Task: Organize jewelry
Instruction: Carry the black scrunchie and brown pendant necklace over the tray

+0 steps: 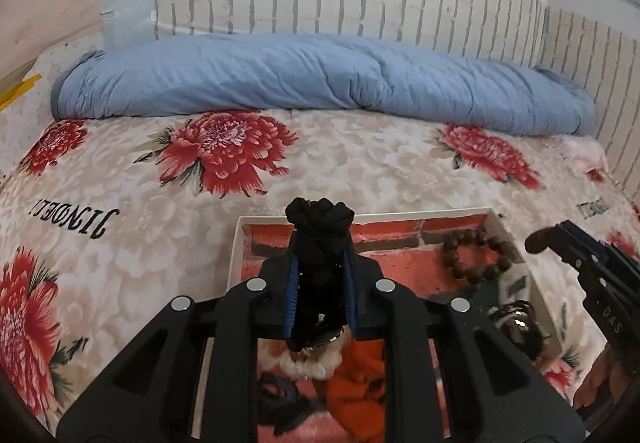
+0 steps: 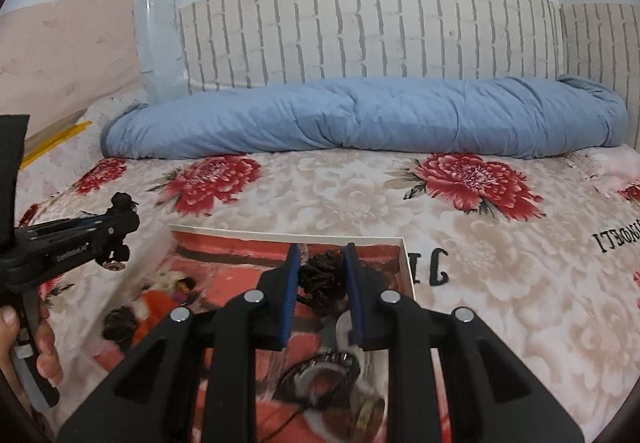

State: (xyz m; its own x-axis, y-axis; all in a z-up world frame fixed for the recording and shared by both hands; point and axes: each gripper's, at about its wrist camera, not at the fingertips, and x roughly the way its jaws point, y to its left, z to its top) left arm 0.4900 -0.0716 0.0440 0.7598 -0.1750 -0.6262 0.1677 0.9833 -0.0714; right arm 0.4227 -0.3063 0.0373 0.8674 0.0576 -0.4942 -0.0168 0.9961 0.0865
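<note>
My left gripper is shut on a black fabric scrunchie and holds it above the shallow white box on the bed. It also shows in the right wrist view, with a small metal charm hanging below it. My right gripper is open and empty, its jaws either side of a brown bead bracelet that lies in the box. The bracelet also shows in the left wrist view. The box holds an orange scrunchie, a white fluffy one and metal bangles.
The box has a red picture lining and sits on a floral bedspread. A rolled blue quilt lies along the brick-pattern wall behind. A black hair tie lies at the box's left side.
</note>
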